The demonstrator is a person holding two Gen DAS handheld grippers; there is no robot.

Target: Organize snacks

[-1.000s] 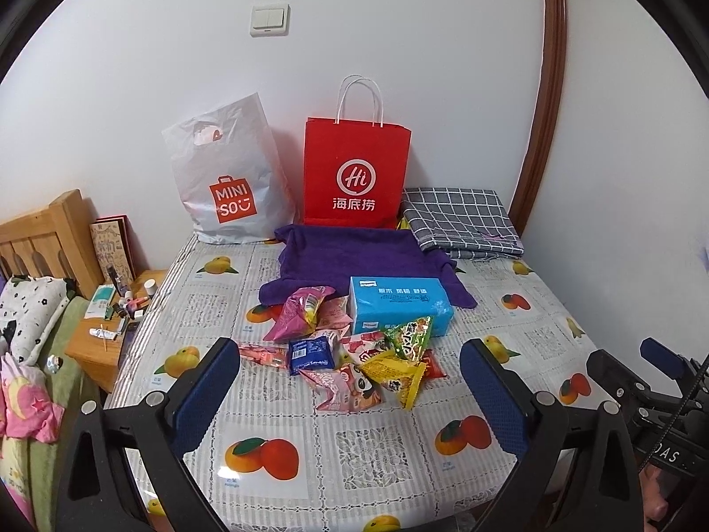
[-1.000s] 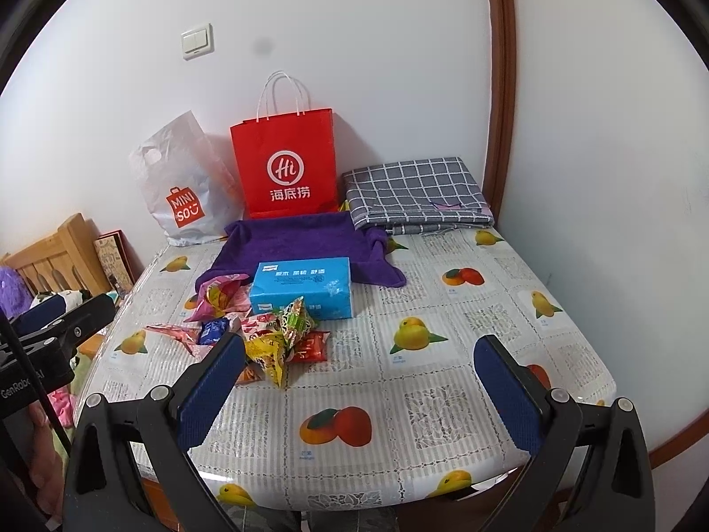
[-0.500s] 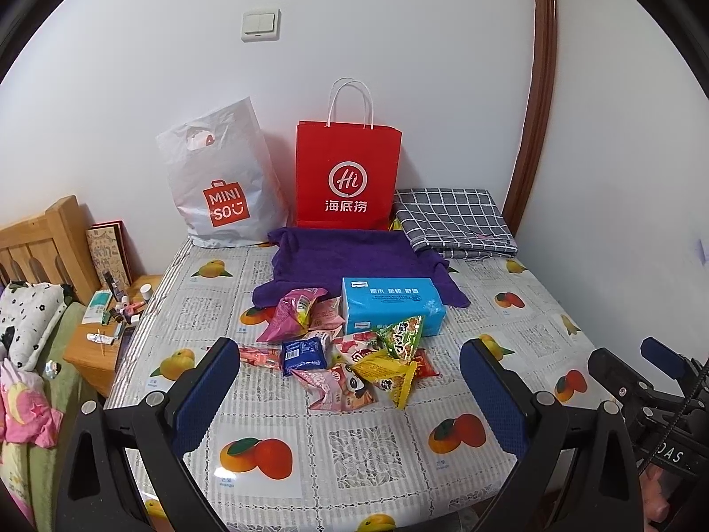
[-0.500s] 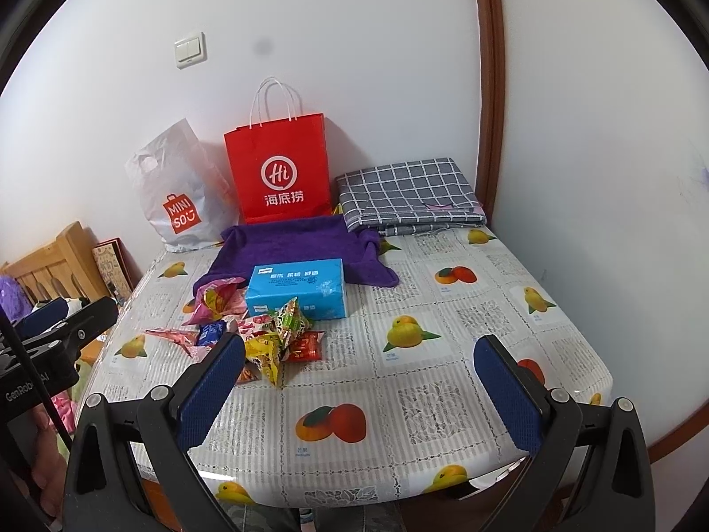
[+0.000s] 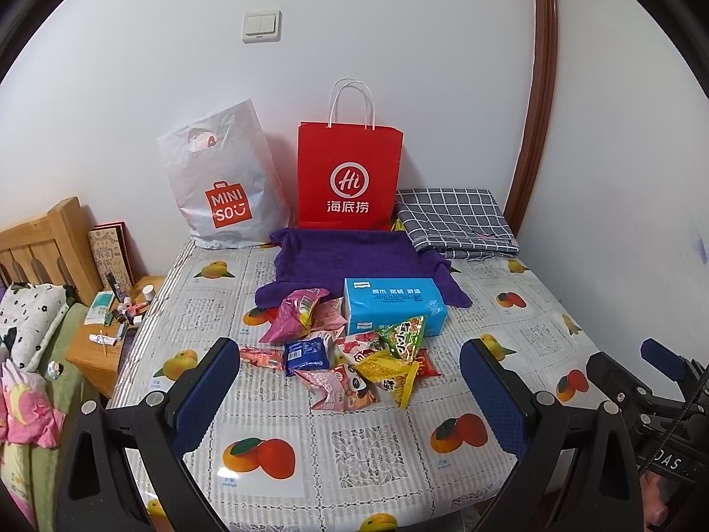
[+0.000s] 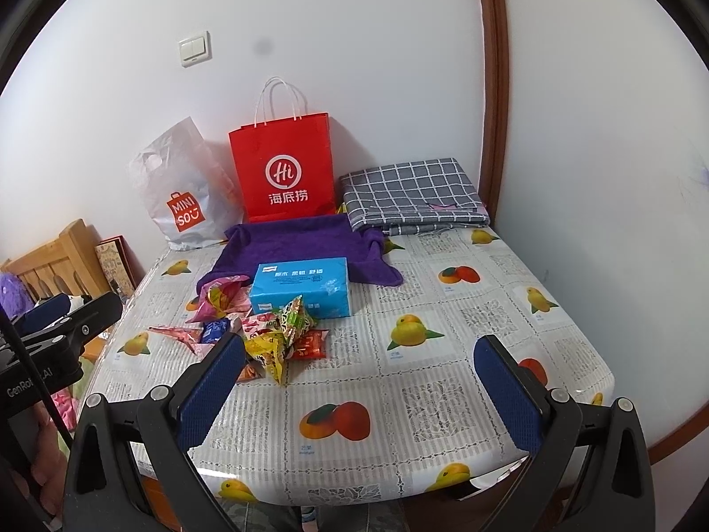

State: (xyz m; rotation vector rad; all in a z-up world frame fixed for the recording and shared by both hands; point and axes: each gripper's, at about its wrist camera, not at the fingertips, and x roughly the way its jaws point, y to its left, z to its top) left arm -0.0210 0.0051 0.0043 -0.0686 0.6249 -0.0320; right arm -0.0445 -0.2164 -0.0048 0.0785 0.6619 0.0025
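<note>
The left gripper (image 5: pixel 350 374) is wide open and holds nothing. The right gripper (image 6: pixel 359 372) is wide open and empty too. Both hang above the table (image 5: pixel 376 456), near its front edge. The snack packets (image 5: pixel 350 354) lie in a pile, touching a blue tissue box (image 5: pixel 392 306). Behind stand a red bag (image 5: pixel 350 177) reading "Hi" and a white bag (image 5: pixel 221 181) reading "MINISO".
</note>
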